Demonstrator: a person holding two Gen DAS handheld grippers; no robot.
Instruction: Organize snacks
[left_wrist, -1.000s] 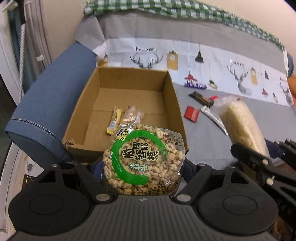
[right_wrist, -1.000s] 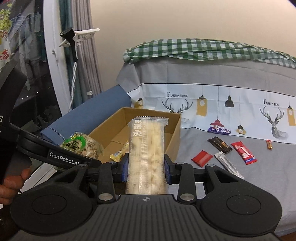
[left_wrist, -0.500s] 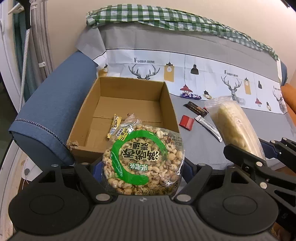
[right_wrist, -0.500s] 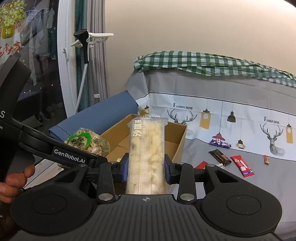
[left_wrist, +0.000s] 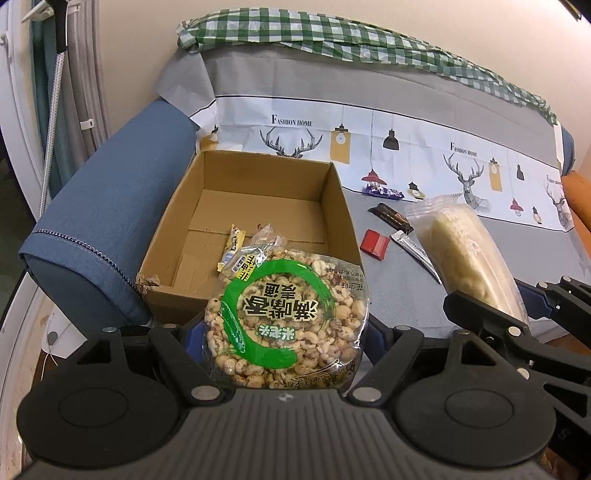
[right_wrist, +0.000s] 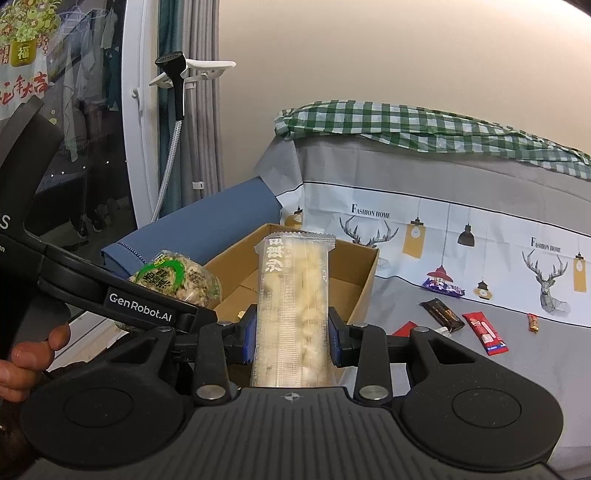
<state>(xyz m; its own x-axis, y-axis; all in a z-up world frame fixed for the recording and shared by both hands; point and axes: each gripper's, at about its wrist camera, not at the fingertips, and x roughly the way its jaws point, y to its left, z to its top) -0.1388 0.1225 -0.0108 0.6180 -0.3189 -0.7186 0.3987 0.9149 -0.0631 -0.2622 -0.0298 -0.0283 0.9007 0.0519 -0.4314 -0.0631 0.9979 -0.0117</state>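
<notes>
My left gripper is shut on a round bag of puffed snack with a green ring label, held just before the near wall of an open cardboard box. The bag also shows in the right wrist view. In the box lie a small yellow bar and a clear wrapped snack. My right gripper is shut on a long clear pack of pale rice cake, held upright to the right of the box; the pack also shows in the left wrist view.
The box sits on a grey sofa cover beside a blue armrest. Loose snacks lie right of the box: a red packet, a dark bar, a silver stick, a purple wrapper, a red bar.
Both grippers have risen and pulled back a little with their packs still held; the box and sofa sit lower and farther in both views.
</notes>
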